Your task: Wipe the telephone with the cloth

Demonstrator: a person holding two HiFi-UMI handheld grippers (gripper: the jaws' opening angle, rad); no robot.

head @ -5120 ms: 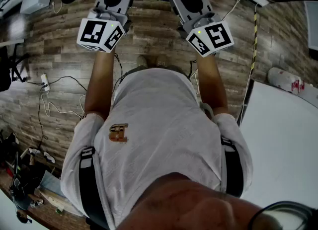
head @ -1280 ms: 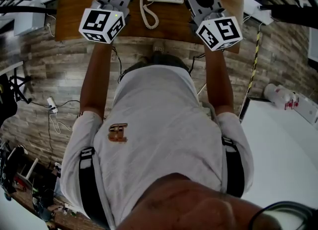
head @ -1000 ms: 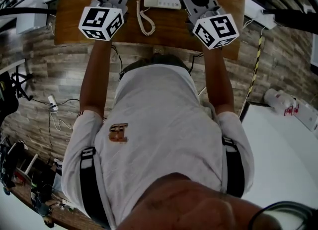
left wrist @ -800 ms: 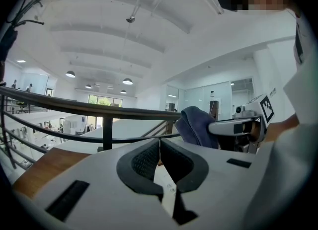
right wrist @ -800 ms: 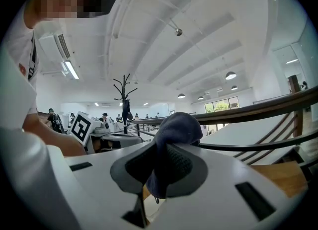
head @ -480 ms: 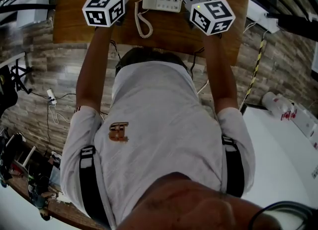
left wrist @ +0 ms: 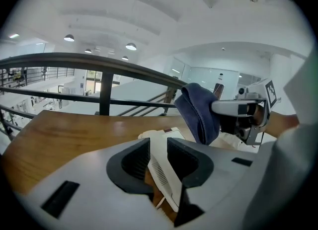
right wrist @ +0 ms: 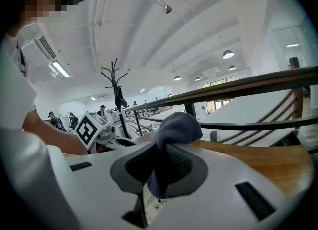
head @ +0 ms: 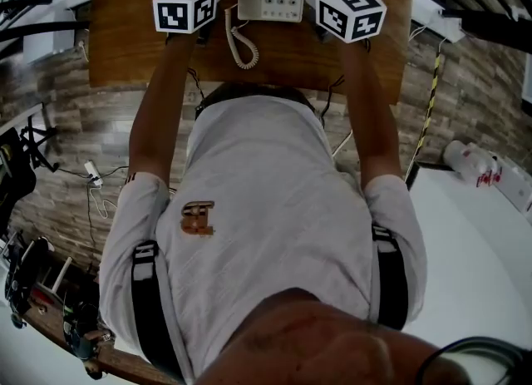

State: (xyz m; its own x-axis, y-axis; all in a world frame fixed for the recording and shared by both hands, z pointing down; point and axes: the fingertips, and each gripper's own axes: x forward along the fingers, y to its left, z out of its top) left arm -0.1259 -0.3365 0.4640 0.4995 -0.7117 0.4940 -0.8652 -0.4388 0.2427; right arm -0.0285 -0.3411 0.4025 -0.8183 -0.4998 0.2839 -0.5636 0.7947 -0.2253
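Cloth first: the dark blue cloth (right wrist: 176, 127) is bunched and pinched tight between the jaws of my right gripper (right wrist: 159, 167), with its loose end hanging down below the pads. In the head view that bundle sits over the far end of the white push-button telephone (head: 270, 1), though I cannot tell whether it touches the casing. The telephone lies on the brown wooden table (head: 141, 26), keypad up, with its white coiled cord (head: 241, 42) curling off its left side toward the table's near edge. My left gripper (left wrist: 158, 152) is just left of the telephone, angled downward. Its jaws have just been opening and now stand spread, and the telephone's white ribbed edge shows in the gap between them without either pad pressing on it. From the left gripper view, the right gripper with its cloth hangs close by, above the telephone, and a dark metal railing (left wrist: 104, 62) runs behind the table.
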